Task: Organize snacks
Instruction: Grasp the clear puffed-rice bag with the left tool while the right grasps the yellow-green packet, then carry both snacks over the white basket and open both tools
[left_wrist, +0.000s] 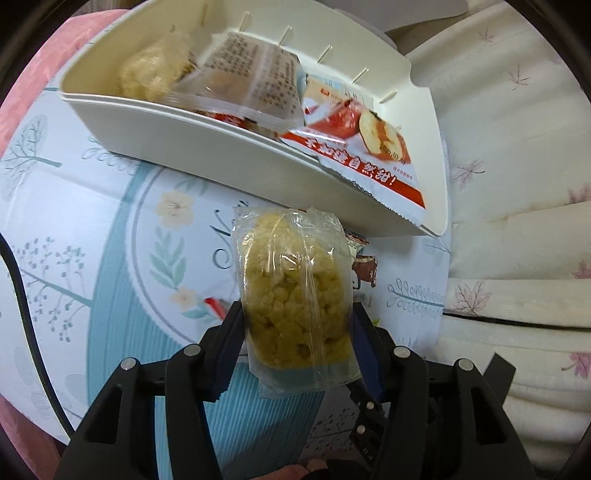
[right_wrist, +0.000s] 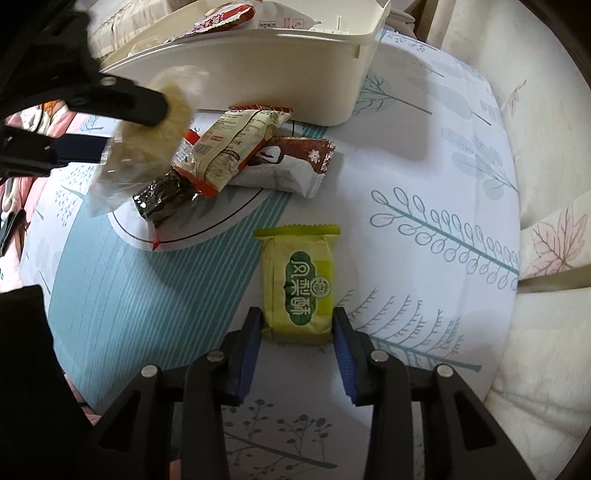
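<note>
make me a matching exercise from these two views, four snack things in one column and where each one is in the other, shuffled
Things
1. clear-wrapped yellow puffed rice cake
2. yellow-green wrapped pastry
3. red and white apple-picture packet
4. brown and white wrapped snack

Places
A. in the white plastic bin, corner hanging over its rim
B. lying on the printed cloth near the bin
C. clamped in the left gripper, off the cloth
D. on the cloth between the right gripper fingers

Pairs: 1-C, 2-D, 3-A, 4-B

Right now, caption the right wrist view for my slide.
Right gripper straddles a yellow-green pastry packet; left gripper carries a clear-wrapped rice cracker.
</note>
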